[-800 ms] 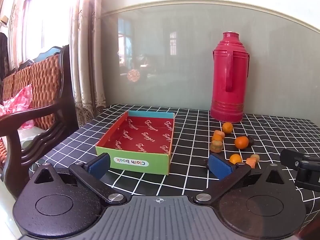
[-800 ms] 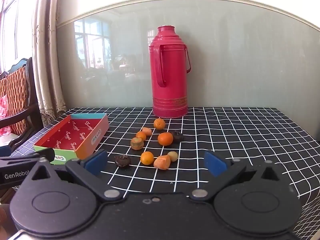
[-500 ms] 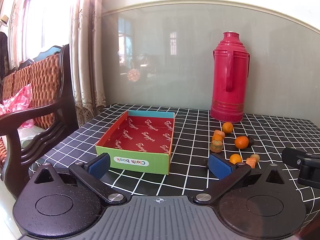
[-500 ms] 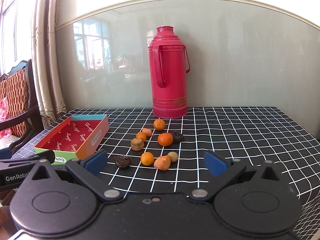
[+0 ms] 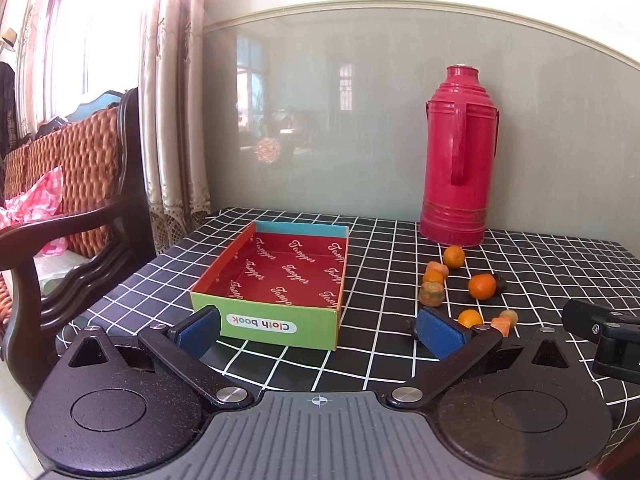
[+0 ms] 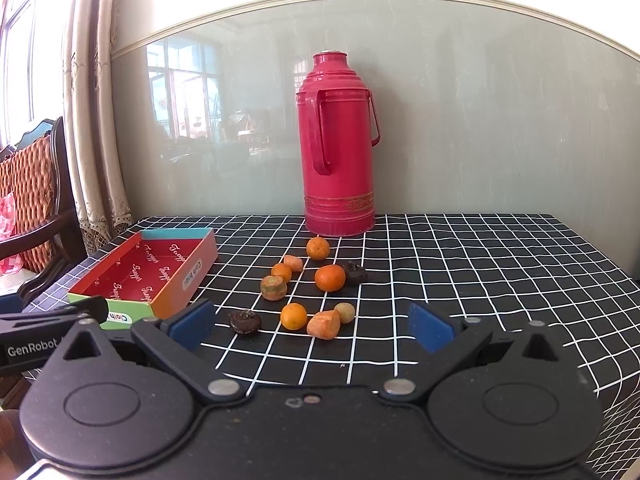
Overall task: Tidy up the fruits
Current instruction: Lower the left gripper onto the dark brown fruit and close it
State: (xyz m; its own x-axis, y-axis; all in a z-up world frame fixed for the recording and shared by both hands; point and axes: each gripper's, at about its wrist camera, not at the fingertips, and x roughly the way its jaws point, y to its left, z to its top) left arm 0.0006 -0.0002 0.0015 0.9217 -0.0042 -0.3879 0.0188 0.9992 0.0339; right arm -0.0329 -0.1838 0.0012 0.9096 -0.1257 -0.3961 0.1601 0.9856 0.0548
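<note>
Both claws, left gripper (image 5: 318, 330) and right gripper (image 6: 311, 326), spread wide and empty, poised short of scattered small oranges (image 6: 330, 278) beside shallow red-lined cardboard box (image 5: 288, 276), ready for loading

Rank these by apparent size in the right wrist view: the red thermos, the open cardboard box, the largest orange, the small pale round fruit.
1. Red thermos
2. Cardboard box, though it sits nearer, so this is unsure
3. Largest orange
4. Pale round fruit

A home living room: a carved wooden armchair (image 5: 76, 216) with woven backing, lace curtains (image 5: 172, 120) at a bright window, a red thermos flask (image 6: 338, 148) on a check-clothed bench (image 6: 480, 264).
</note>
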